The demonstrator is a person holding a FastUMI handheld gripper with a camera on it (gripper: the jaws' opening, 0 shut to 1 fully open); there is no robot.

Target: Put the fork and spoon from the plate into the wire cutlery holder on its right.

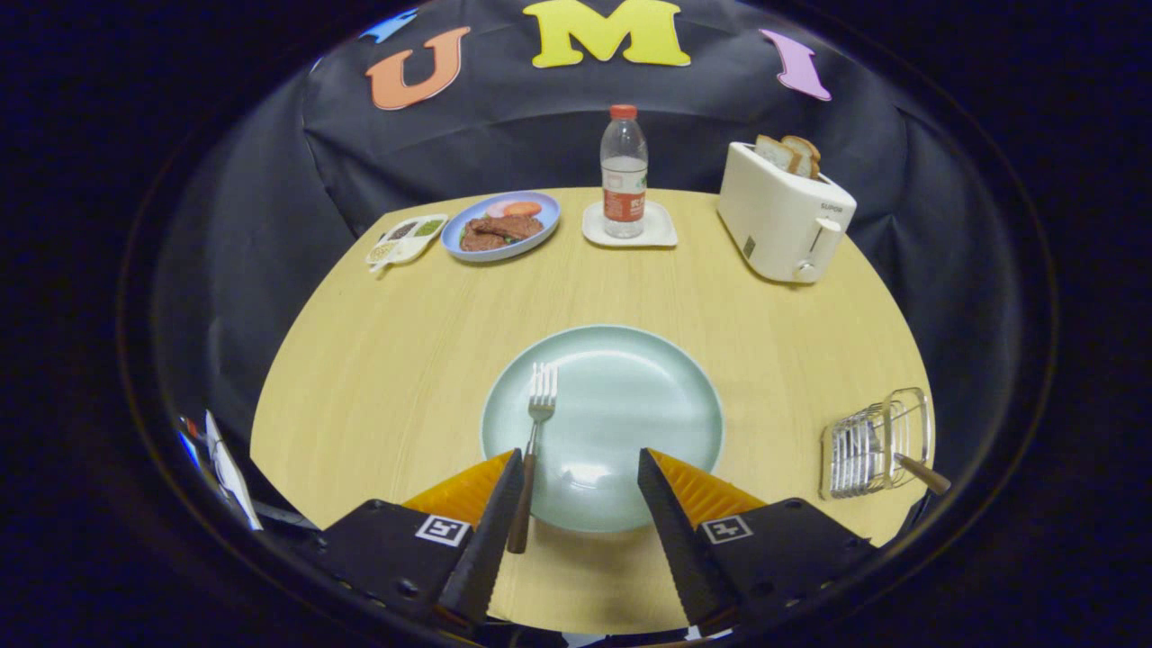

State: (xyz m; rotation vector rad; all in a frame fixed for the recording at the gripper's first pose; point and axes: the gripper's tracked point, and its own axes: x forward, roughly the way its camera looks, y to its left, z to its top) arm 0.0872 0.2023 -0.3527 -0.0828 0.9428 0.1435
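Gripper view, and my tool (580, 468) has its fingers spread wide apart, clamped on nothing. Right between them sits the near rim of the pale green plate (630, 396), which spreads out just ahead of me on the table (396, 360).

Now the fork (535, 432): it lies on the plate's left side, tines pointing away from me, and its brown handle runs back over the near rim to sit just inside my left finger. Close enough that it looks almost touching, though I can't say for sure that it is. That's the piece I'd go for next, I reckon.

Off to my right, well apart from the plate, is the wire cutlery holder (877, 441). A brown handle (922, 474) pokes out of its near side, matching the fork's handle. My read is that's the spoon already dropped in, though the bowl end is hidden among the wires, so I'm judging, not seeing.

So I'd call it about halfway: one piece apparently home, the fork left to lift and carry across.

Beyond the plate, far side of the table: a water bottle (624, 175) on a white coaster, a toaster (783, 216) with bread in it further right, a blue plate of food (502, 225) to the left.
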